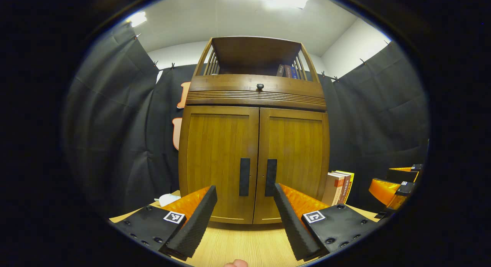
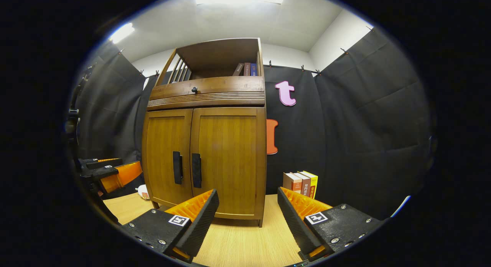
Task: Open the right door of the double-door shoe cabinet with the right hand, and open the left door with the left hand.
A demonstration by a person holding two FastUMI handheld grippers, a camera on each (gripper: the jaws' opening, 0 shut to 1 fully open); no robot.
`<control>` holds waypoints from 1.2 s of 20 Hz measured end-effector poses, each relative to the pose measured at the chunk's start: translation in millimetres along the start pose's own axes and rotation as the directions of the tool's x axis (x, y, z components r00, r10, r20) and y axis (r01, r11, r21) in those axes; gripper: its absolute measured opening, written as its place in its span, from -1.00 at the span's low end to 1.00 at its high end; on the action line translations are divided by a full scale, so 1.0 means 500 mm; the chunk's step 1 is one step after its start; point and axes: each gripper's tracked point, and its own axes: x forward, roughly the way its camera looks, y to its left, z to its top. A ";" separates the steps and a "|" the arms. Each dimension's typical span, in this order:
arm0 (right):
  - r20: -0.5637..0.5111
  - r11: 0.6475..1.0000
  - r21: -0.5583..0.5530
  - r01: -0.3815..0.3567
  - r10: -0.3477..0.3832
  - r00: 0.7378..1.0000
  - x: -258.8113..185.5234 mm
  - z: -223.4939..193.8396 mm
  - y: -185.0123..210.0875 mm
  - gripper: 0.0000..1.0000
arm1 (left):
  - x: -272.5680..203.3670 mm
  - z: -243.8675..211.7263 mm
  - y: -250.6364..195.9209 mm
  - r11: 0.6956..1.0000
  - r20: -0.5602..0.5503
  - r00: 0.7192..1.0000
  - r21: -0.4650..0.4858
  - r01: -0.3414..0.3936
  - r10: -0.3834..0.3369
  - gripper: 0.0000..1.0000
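A brown wooden shoe cabinet [image 1: 255,144] stands on the table, both doors closed. Its left door [image 1: 218,159] and right door [image 1: 297,155] each carry a dark vertical handle, the left handle [image 1: 244,177] and the right handle [image 1: 271,177], next to the middle seam. My left gripper [image 1: 245,198] is open, a short way in front of the doors, centred on the two handles and touching neither. In the right gripper view the cabinet [image 2: 207,152] sits left of centre, with handles [image 2: 196,170] ahead. My right gripper [image 2: 247,201] is open and empty, facing the right door's [image 2: 228,159] outer half.
Upright books [image 2: 301,184] stand right of the cabinet on the light wooden table [image 2: 238,240]. A small white object [image 1: 168,199] lies left of the cabinet. More books [image 2: 245,69] sit on the top shelf above a drawer knob [image 1: 260,86]. Black cloth walls surround everything.
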 end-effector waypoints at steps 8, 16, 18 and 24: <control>-0.007 0.994 0.061 -0.093 0.094 0.996 0.120 0.018 0.069 0.88 | 0.007 -0.016 0.015 1.000 -0.038 0.999 -0.004 -0.014 0.014 0.86; 0.026 0.968 0.072 -0.242 0.240 0.970 0.282 0.030 0.254 0.88 | -0.020 -0.032 0.097 0.998 -0.073 0.995 0.014 -0.061 0.062 0.86; -0.003 0.961 0.096 -0.258 0.260 0.966 0.311 0.014 0.290 0.88 | -0.037 -0.033 0.117 0.997 -0.078 0.994 0.028 -0.077 0.079 0.99; -0.022 0.959 0.077 -0.274 0.277 0.961 0.391 -0.007 0.366 0.81 | -0.087 -0.041 0.181 0.993 -0.084 0.990 0.034 -0.111 0.114 0.87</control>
